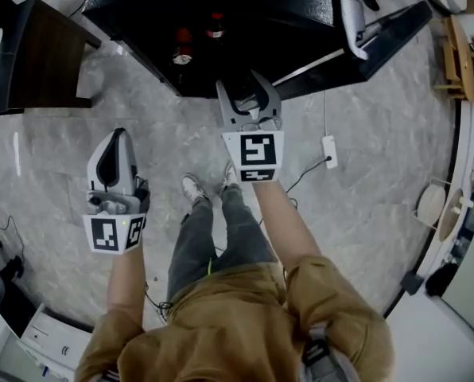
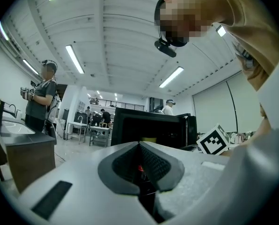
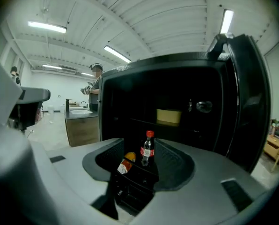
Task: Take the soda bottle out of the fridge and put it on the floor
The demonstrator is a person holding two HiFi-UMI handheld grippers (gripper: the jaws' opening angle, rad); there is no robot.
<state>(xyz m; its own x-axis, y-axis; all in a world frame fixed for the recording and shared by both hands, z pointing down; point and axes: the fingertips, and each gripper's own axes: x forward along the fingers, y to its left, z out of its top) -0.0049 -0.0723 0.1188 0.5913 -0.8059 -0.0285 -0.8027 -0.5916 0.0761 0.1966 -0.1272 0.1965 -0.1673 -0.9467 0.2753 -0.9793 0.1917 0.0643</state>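
The black fridge [image 1: 301,22] stands with its door [image 1: 384,34] swung out to the right. On its lower shelf a soda bottle [image 3: 148,149] with a red cap and red label stands upright. It also shows from above in the head view, soda bottle [image 1: 214,26]. A second bottle [image 3: 126,162] with an orange cap leans beside it on the left. My right gripper [image 1: 249,102] points at the fridge opening, open and empty, a short way from the bottles. My left gripper [image 1: 116,161] hangs lower left over the floor, jaws together, holding nothing.
A wooden cabinet [image 1: 46,54] stands left of the fridge. A white power strip [image 1: 328,150] with its cable lies on the marble floor to the right. My feet [image 1: 193,188] are just behind the right gripper. A yellow box [image 3: 169,116] sits on an upper fridge shelf. Other people [image 2: 41,97] stand farther off.
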